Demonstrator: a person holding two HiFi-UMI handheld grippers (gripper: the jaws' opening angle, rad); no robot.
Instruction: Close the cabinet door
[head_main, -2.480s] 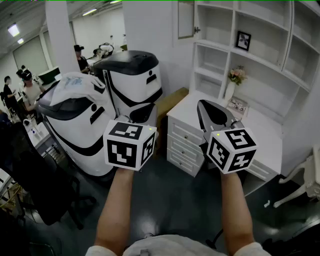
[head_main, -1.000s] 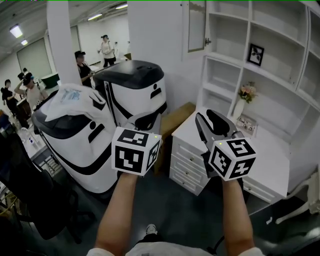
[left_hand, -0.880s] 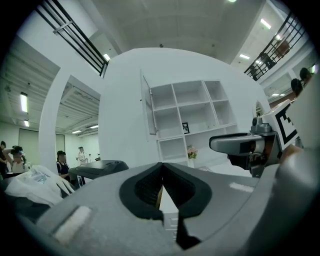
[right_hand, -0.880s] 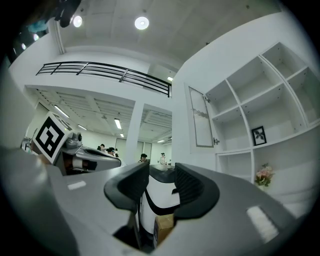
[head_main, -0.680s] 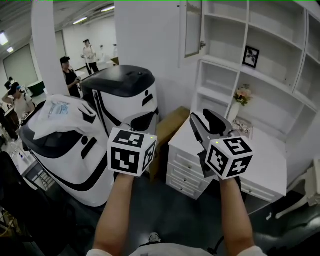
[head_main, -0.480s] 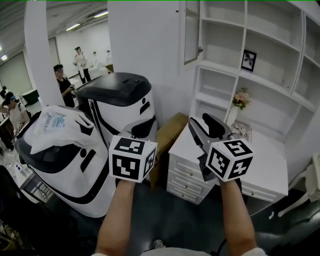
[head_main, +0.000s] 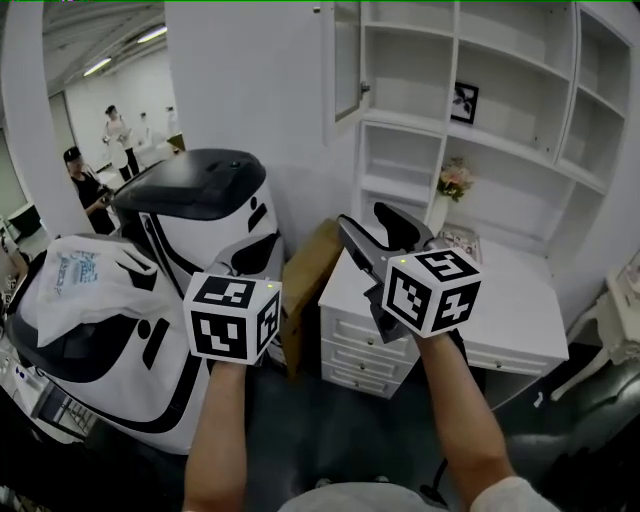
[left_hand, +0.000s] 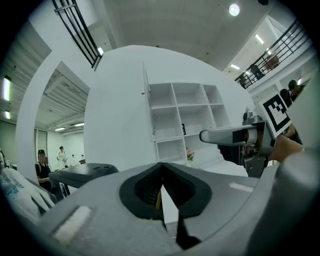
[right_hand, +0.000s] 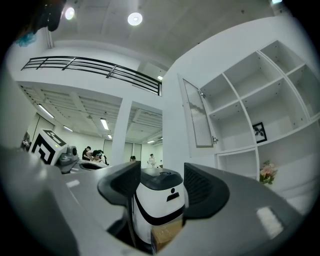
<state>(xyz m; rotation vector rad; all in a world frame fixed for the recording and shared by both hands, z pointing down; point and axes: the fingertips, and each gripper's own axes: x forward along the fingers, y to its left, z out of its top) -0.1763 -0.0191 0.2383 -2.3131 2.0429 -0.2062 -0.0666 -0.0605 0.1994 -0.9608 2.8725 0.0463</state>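
Approach step: the cabinet door (head_main: 347, 60) hangs open above the desk's (head_main: 520, 310) left edge, untouched. The right hand-held gripper (right_hand: 161, 185) is opening, with nothing between its jaws; the left hand-held gripper (left_hand: 161, 190) is closed and empty. The next move probably calls for reaching up to push the door.

A home-style set stood inside what looked like a large robotics lab or test hall. A white shelving unit (head_main: 470, 60) with a glazed cabinet door (head_main: 346, 60), a framed picture (head_main: 463, 103), a vase of flowers (head_main: 452, 180) and a drawer chest with a white worktop (head_main: 520, 300) lined one wall. Beside them stood bulky white-and-black machines (head_main: 200, 215) and a cardboard box (head_main: 305, 270). People (head_main: 85, 185) stood in the open hall behind, under strip lights (head_main: 150, 35) and a railed mezzanine (right_hand: 95, 67).
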